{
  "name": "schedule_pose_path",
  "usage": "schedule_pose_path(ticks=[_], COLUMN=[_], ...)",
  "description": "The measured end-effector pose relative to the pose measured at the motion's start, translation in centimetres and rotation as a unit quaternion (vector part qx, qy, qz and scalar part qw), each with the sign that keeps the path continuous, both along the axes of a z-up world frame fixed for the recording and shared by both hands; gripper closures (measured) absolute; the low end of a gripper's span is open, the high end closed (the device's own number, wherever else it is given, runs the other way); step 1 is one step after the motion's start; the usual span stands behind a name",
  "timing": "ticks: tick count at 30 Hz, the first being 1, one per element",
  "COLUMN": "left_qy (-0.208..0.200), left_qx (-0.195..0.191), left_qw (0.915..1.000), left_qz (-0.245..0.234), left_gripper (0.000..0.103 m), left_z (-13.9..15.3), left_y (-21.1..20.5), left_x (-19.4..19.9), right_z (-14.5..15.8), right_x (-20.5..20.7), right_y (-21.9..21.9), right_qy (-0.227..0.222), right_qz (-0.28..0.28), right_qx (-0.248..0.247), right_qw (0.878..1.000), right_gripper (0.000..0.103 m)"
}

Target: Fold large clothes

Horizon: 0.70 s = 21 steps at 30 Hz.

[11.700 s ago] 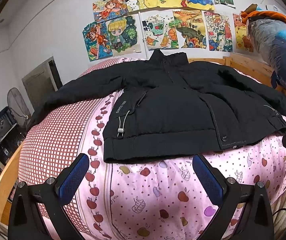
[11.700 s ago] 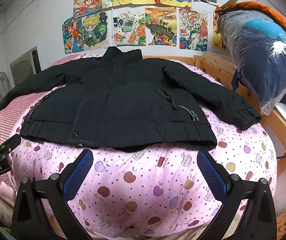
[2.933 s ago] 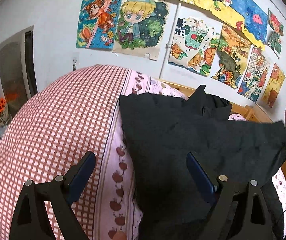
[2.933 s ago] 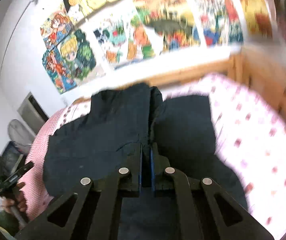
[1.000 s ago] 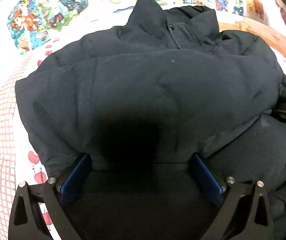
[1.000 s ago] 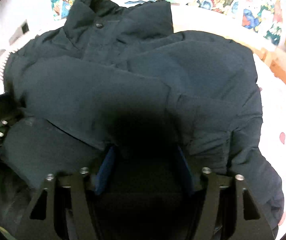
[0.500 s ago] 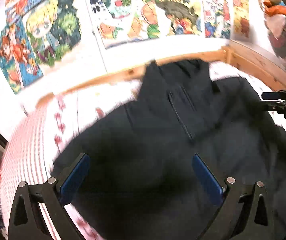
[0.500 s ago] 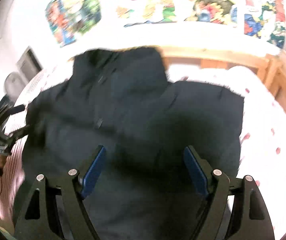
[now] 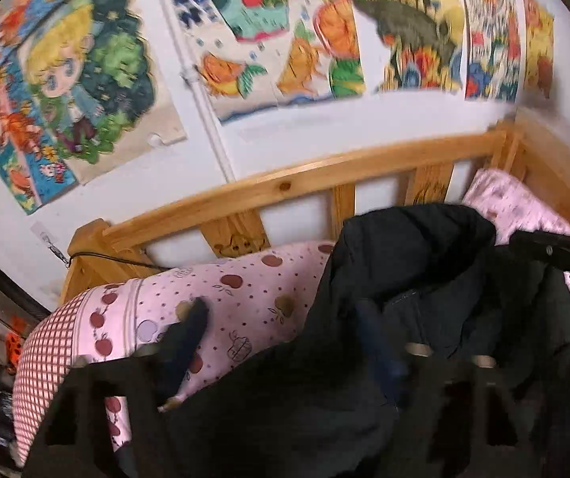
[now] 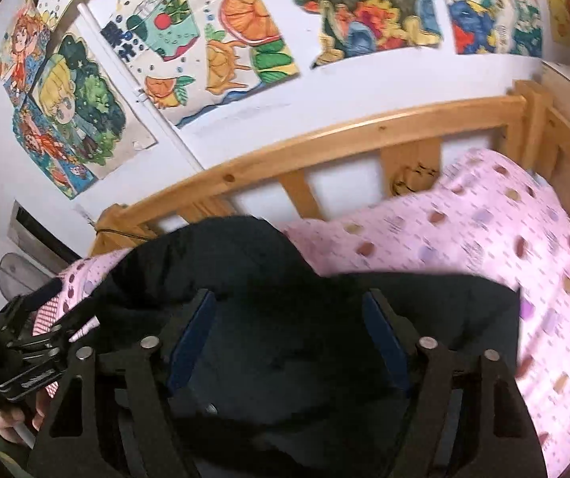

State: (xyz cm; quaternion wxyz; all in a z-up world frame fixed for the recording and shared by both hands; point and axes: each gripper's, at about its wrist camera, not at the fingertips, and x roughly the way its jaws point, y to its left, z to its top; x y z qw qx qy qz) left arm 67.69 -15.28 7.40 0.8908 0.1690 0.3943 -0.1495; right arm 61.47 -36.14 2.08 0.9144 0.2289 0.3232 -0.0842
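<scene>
The black padded jacket (image 9: 424, 318) lies bunched on the pink apple-print bed cover (image 9: 245, 290), its collar end toward the headboard. My left gripper (image 9: 285, 342) is open, its right finger over the jacket and its left finger over the cover. In the right wrist view the jacket (image 10: 285, 298) fills the space under and between the fingers of my right gripper (image 10: 289, 338), which is open. The left gripper (image 10: 34, 342) shows at that view's left edge, and the right gripper (image 9: 556, 255) at the left view's right edge.
A wooden headboard rail (image 9: 305, 183) runs behind the bed, with a side rail (image 10: 564, 127) at the right. Colourful posters (image 10: 213, 40) cover the white wall. A red-checked cover part (image 9: 46, 358) lies at the left.
Both grippers have moved forward toward the headboard and lower over the jacket. The jacket now reaches less far up the bed, and more wall and rail are in view.
</scene>
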Motion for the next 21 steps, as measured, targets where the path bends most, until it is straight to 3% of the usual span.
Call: schedule_pose_path(ticks=[2,3,4,5,8,9,16,21], left_qy=[0.022,0.027,0.031,0.036,0.021,0.014,-0.024,-0.030], left_qx=[0.011,0.016,0.018,0.010,-0.012,-0.019,-0.066,-0.072], left_qw=[0.9997,0.9995,0.9993,0.9992,0.9995,0.9995,0.9975,0.9968], left_qz=[0.004,0.007,0.011,0.012,0.021,0.019,0.006,-0.016], left_gripper=[0.070,0.075,0.088,0.094,0.096,0.096,0.097,0.097], left_z=[-0.5,-0.6,-0.7,-0.9,-0.8,-0.6,1.2,1.3], left_y=[-0.9,-1.2,-1.4,-1.4,-0.8,-0.5,2.7,4.2], left_x=[0.9,1.1,1.3,1.3,0.6,0.2,-2.5,-4.9], right_z=[0.0,0.1,-0.1,-0.5,-1.0,-0.8,0.8,0.8], right_x=[1.9,2.3,2.8,3.2,2.4,1.7,-2.9,-5.0], right_y=[0.4,0.4,0.6,0.7,1.1,1.2,1.7,1.5], right_qy=[0.012,0.018,0.027,0.039,0.026,0.013,-0.046,-0.049], right_qz=[0.001,0.000,0.001,0.002,-0.002,0.001,0.027,0.032], right_qx=[-0.016,-0.022,-0.026,-0.031,-0.035,-0.037,-0.072,-0.084], right_qw=[1.000,1.000,0.999,0.999,0.999,0.999,0.996,0.995], right_gripper=[0.047,0.052,0.059,0.070,0.092,0.095,0.097,0.098])
